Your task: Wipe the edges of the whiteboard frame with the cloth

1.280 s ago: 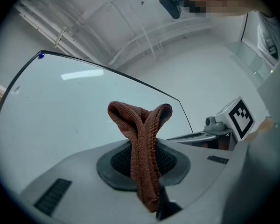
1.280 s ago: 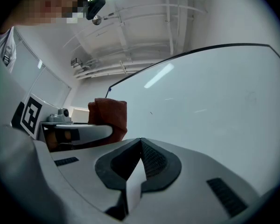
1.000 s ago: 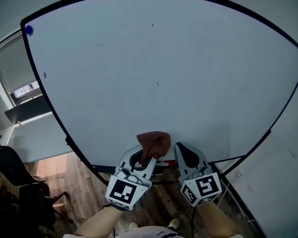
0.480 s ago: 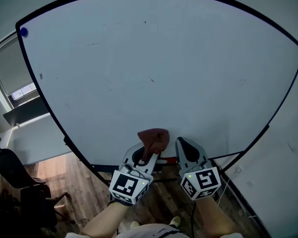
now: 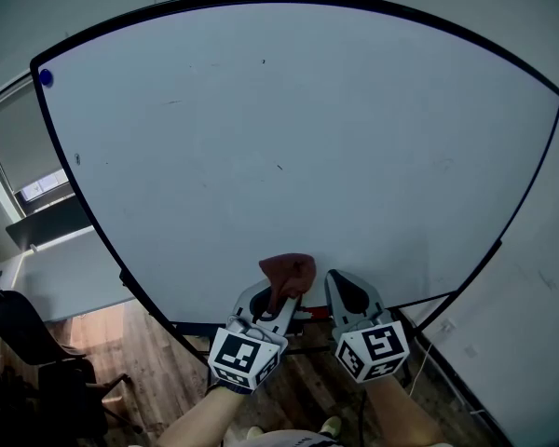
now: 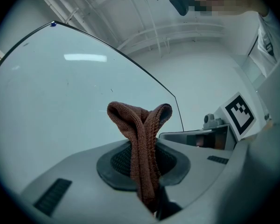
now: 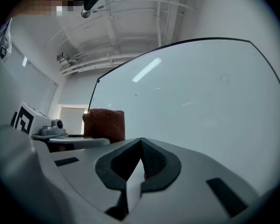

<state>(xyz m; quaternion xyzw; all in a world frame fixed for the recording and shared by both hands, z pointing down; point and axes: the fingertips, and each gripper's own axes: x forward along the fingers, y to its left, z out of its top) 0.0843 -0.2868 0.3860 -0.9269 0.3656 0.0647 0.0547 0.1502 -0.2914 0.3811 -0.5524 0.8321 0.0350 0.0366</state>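
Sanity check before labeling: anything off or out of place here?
Nothing odd. The cloth is clamped in the left gripper, the right gripper is shut and empty, and the whiteboard looks intact, with only faint specks.

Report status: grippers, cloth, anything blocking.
Left gripper shut on cloth, low at the whiteboard. Right gripper shut, empty. Nothing in the way.

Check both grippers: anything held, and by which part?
Left gripper pinches the brown cloth by its bunched lower end; the folded top sticks out above the jaws. Right gripper is shut on nothing.
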